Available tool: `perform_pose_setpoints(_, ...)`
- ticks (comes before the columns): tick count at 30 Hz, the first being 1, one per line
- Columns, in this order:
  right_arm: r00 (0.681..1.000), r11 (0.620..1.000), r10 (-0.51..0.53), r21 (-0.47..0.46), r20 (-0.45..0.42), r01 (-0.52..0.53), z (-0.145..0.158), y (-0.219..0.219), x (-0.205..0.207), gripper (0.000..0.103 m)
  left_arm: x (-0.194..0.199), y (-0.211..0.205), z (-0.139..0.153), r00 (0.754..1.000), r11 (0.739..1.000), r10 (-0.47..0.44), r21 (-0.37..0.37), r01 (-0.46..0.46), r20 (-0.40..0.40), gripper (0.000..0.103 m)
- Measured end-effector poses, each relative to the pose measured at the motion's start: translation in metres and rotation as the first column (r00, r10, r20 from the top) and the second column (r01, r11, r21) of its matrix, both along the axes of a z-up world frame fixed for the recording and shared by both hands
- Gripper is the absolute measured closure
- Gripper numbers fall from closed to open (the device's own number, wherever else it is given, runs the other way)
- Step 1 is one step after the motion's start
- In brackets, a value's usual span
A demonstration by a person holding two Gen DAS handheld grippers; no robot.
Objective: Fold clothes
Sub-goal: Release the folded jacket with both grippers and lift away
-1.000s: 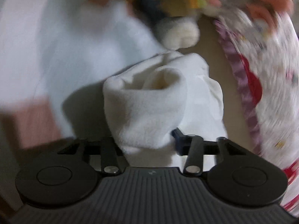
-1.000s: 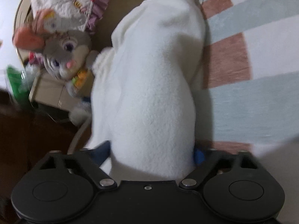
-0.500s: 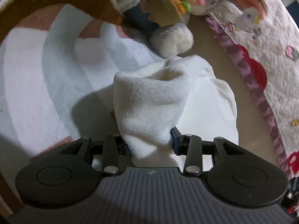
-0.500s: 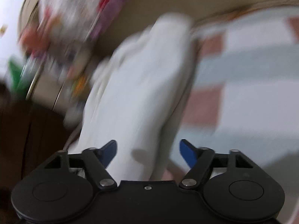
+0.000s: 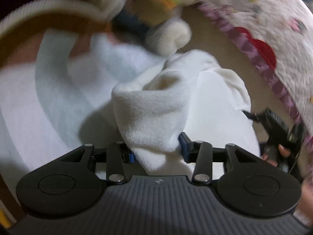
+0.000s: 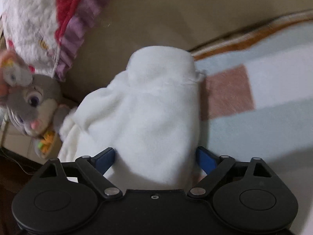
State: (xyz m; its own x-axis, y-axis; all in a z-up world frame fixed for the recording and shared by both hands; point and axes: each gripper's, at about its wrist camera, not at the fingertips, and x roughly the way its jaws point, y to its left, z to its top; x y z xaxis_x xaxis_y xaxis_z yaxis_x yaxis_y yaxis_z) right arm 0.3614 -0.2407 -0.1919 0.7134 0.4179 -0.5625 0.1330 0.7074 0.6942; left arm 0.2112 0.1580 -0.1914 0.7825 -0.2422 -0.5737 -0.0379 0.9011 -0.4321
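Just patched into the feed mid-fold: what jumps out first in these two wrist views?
A fluffy white fleece garment fills the middle of both views, bunched between the left gripper fingers. In the right view it lies between the right gripper fingers, which stand wide. A grey plush rabbit lies at the left edge there, below a pink-trimmed quilt.

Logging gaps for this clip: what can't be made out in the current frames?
- White fleece garment: its type and full outline; it fills the right wrist view and runs under the gripper body.
- Right gripper: whether its wide-set blue pads actually pinch; fabric covers the contact.
- Stuffed toy: motion-blurred and cut by the left view's top edge.
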Motion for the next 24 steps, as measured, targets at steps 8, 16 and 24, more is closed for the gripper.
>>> perform_pose_setpoints(8, 0.936, 0.963, 0.209, -0.226, 0.283, -0.147, 0.065, 0.008, 0.002, 0.065, 0.002, -0.023, 0.040, 0.985, 0.990, -0.062, 0.132, 0.040, 0.162, 0.077)
perform_pose_setpoints(16, 0.975, 0.878, 0.218, -0.444, 0.043, -0.177, 0.054, 0.015, 0.040, 0.034, 0.040, 0.011, 0.003, 0.983, 0.988, 0.154, 0.000, -0.155, -0.096, 0.045)
perform_pose_setpoints(24, 0.959, 0.936, 0.241, -0.299, 0.151, -0.188, 0.053, 0.017, -0.041, 0.034, 0.032, 0.007, 0.015, 0.966, 0.977, 0.196, 0.112, -0.179, -0.166, 0.043)
